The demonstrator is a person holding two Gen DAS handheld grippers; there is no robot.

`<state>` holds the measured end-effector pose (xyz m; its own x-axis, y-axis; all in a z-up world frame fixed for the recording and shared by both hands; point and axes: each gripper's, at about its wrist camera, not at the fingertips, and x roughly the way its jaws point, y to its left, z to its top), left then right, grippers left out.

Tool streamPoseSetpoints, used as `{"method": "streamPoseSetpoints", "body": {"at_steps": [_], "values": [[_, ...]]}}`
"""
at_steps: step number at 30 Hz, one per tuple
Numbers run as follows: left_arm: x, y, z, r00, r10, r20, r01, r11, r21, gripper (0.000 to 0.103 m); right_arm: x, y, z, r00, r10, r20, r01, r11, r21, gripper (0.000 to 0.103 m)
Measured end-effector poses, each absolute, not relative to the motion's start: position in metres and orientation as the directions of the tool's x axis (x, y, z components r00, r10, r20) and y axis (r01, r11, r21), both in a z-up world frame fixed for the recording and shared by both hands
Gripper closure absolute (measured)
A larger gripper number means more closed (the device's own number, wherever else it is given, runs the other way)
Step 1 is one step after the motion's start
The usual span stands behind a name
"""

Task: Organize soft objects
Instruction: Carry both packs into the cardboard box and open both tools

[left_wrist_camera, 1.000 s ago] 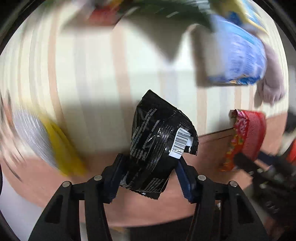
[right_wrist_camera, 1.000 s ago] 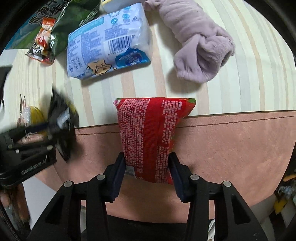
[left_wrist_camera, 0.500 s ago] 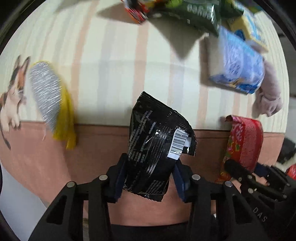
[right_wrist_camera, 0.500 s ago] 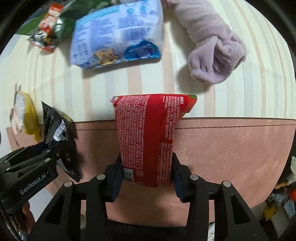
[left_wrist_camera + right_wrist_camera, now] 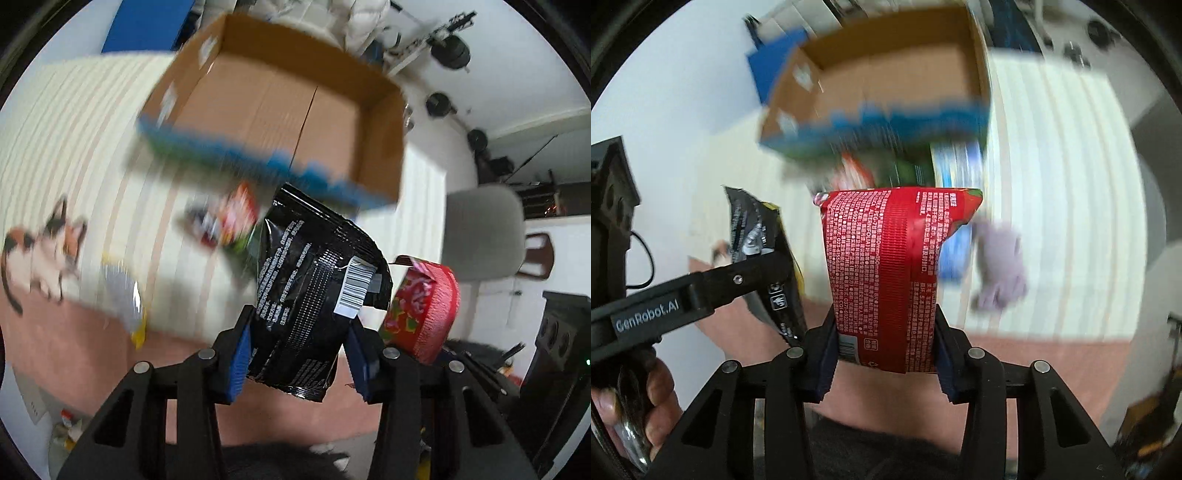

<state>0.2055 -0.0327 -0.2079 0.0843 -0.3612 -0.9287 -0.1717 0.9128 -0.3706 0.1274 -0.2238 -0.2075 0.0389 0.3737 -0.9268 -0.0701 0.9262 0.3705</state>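
Note:
My left gripper [image 5: 299, 354] is shut on a black snack packet [image 5: 314, 291] with a white barcode, held up in the air. My right gripper [image 5: 884, 354] is shut on a red snack packet [image 5: 886, 273], also lifted. Each shows in the other view: the red packet [image 5: 424, 310] to the right, the black packet [image 5: 761, 251] to the left. An open cardboard box [image 5: 291, 110] with a blue front edge stands ahead on the striped table; it also shows in the right wrist view [image 5: 886, 85].
Blurred on the striped cloth [image 5: 74, 140]: a cat toy [image 5: 44, 254], a silver and yellow item [image 5: 125, 295], a colourful packet [image 5: 232, 218]. A purple sock [image 5: 1001, 262] and blue-white pack [image 5: 956, 162] lie right. A grey chair [image 5: 484, 240] stands beyond the table.
Both grippers have tilted up and moved forward with their packets. The view has swung from the table top to the cardboard box and the room behind it.

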Motion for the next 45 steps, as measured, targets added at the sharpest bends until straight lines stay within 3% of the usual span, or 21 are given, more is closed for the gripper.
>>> {"method": "streamPoseSetpoints", "body": {"at_steps": [5,14,22,29,31,33,36,37,39,45], "values": [[0.312,-0.029,-0.21,0.09,-0.352,-0.932,-0.159,0.919,-0.362,0.06,0.214,-0.227,-0.169,0.148,0.351,-0.925,-0.089,0.936,0.341,0.056],[0.444,-0.021,-0.289,-0.052,-0.365,-0.93,-0.191,0.917,-0.349,0.06,0.367,-0.208,-0.255,0.092,0.248,-0.964,-0.016,0.969,0.248,0.056],[0.487,-0.034,-0.35,-0.163,-0.367,-0.916,-0.172,0.924,-0.34,0.06,0.44,-0.19,-0.331,0.009,0.189,-0.982,0.026,0.982,0.189,0.056],[0.5,-0.049,-0.352,-0.184,-0.288,-0.94,-0.097,0.957,-0.274,0.057,0.465,-0.191,-0.363,-0.025,0.161,-0.987,0.029,0.987,0.16,0.055],[0.501,-0.048,-0.349,-0.188,-0.269,-0.945,-0.086,0.963,-0.257,0.048,0.468,-0.19,-0.363,-0.025,0.159,-0.987,0.026,0.987,0.158,0.049],[0.5,-0.048,-0.341,-0.165,-0.24,-0.957,-0.053,0.971,-0.235,0.032,0.469,-0.187,-0.362,-0.036,0.155,-0.987,0.035,0.987,0.154,0.034],[0.497,-0.05,-0.325,-0.094,-0.161,-0.982,0.007,0.987,-0.163,0.011,0.467,-0.188,-0.355,-0.032,0.164,-0.986,0.035,0.986,0.163,0.032],[0.494,-0.051,-0.318,-0.075,-0.143,-0.987,0.026,0.989,-0.145,0.009,0.466,-0.188,-0.35,-0.027,0.155,-0.987,0.029,0.988,0.155,0.028],[0.485,-0.049,-0.308,-0.045,-0.119,-0.992,0.05,0.991,-0.122,0.006,0.461,-0.186,-0.342,-0.02,0.146,-0.989,0.016,0.989,0.146,0.011],[0.453,-0.035,-0.278,0.044,-0.062,-0.997,0.064,0.996,-0.059,0.001,0.441,-0.172,-0.313,0.039,0.091,-0.995,-0.012,0.996,0.09,0.0]]}}
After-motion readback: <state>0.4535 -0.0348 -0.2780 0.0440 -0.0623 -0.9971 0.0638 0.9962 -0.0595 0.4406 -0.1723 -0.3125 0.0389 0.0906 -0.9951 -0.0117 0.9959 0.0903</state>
